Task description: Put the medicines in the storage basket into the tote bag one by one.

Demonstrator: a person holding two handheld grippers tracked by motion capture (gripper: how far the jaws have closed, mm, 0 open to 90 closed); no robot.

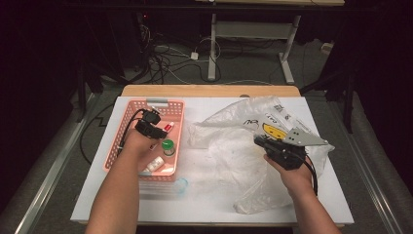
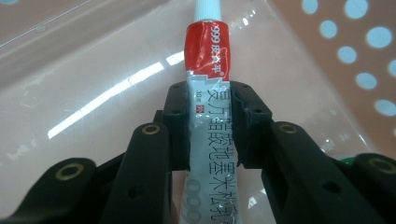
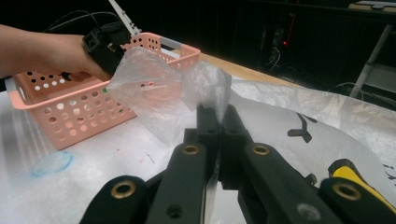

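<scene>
Now left hand-held gripper clamping tube, right hand-held gripper pinching bag

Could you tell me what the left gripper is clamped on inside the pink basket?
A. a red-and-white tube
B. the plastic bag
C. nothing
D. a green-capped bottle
A: in the left gripper view, the left gripper has both jaws pressed against the sides of the tube over the basket floor.

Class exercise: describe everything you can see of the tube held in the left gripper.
The tube is a slim, silvery, crinkled foil-like tube with a red band near its ribbed white cap and dark printed characters along its body. The left gripper clamps its middle between both black pads. It lies over the pink basket, cap pointing away from the camera.
</scene>
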